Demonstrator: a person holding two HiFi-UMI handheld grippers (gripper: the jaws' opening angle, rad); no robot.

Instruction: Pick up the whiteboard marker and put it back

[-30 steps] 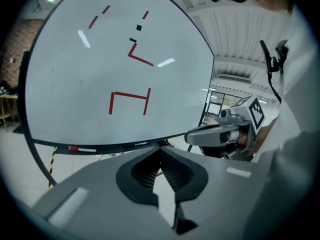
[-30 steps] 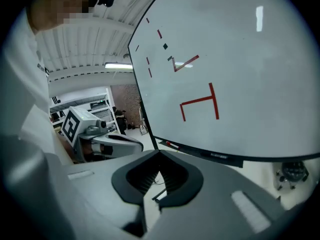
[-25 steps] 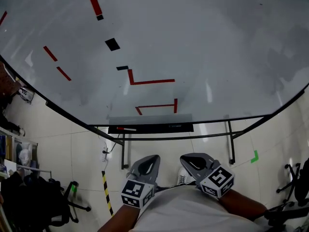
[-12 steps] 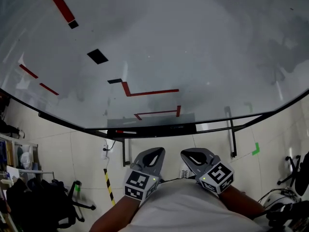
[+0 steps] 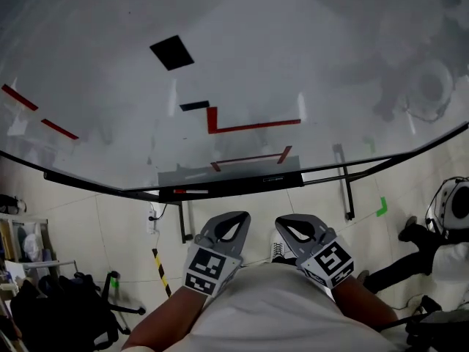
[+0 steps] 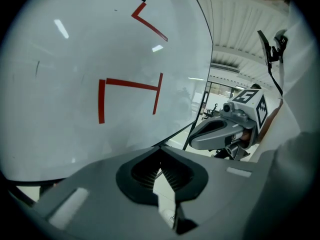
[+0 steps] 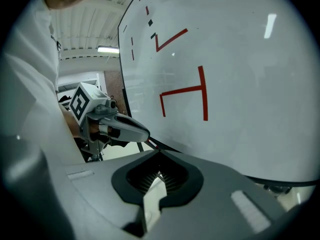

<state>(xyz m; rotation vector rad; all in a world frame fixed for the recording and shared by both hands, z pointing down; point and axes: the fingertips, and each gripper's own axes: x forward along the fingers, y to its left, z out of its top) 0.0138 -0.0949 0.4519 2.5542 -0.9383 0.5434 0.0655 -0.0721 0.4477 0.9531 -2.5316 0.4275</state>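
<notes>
A whiteboard marker (image 5: 192, 191) with a red cap and white body lies on the dark tray (image 5: 249, 184) under the whiteboard (image 5: 308, 64). Both grippers are held low, close to the person's white shirt and well short of the tray. My left gripper (image 5: 239, 215) is shut with nothing between its jaws, its tips meeting in the left gripper view (image 6: 160, 147). My right gripper (image 5: 283, 219) is shut and empty too, tips together in the right gripper view (image 7: 160, 152). Each gripper shows in the other's view, pointing at the board.
Red tape corners (image 5: 249, 127) and black patches (image 5: 172, 52) mark the board. Black stand legs (image 5: 347, 189) reach the tiled floor. A yellow-black strip (image 5: 160, 270), a green floor mark (image 5: 380, 207), a dark chair (image 5: 66, 310) and a person's leg (image 5: 410, 259) lie around.
The head view has shifted, so the board fills more of the frame. A person has come into sight at the right. Both grippers stay shut near the body.
</notes>
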